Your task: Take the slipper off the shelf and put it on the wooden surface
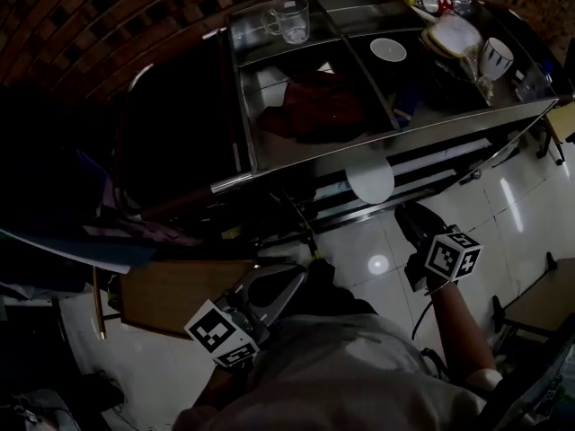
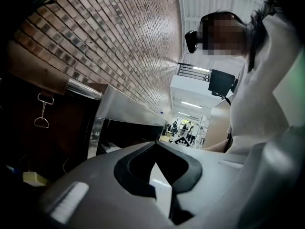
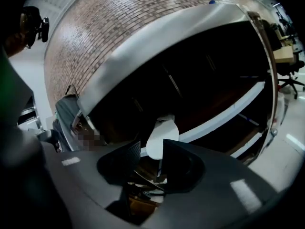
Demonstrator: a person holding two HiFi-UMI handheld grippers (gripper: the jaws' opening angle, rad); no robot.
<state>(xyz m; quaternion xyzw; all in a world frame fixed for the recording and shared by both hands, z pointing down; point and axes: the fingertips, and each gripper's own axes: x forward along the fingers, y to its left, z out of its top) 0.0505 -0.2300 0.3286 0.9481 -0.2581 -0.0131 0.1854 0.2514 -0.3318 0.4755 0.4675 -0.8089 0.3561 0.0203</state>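
A white slipper (image 1: 370,180) pokes its sole out of a lower level of the metal shelf (image 1: 404,137). In the right gripper view the slipper (image 3: 161,138) lies just beyond the jaw tips, apart from them. My right gripper (image 1: 411,224) (image 3: 151,149) hangs in front of it, open, nothing between its pads. My left gripper (image 1: 298,275) (image 2: 155,147) is held low by the person's body, its jaw tips together and empty. The wooden surface (image 1: 175,290) lies to the left of the left gripper.
The shelf's top tray holds a glass mug (image 1: 287,18), a white lid (image 1: 388,49), a cup (image 1: 496,57) and a red cloth (image 1: 314,106). Pale tiled floor (image 1: 512,196) spreads at the right; a brick wall (image 2: 119,42) stands behind the shelf.
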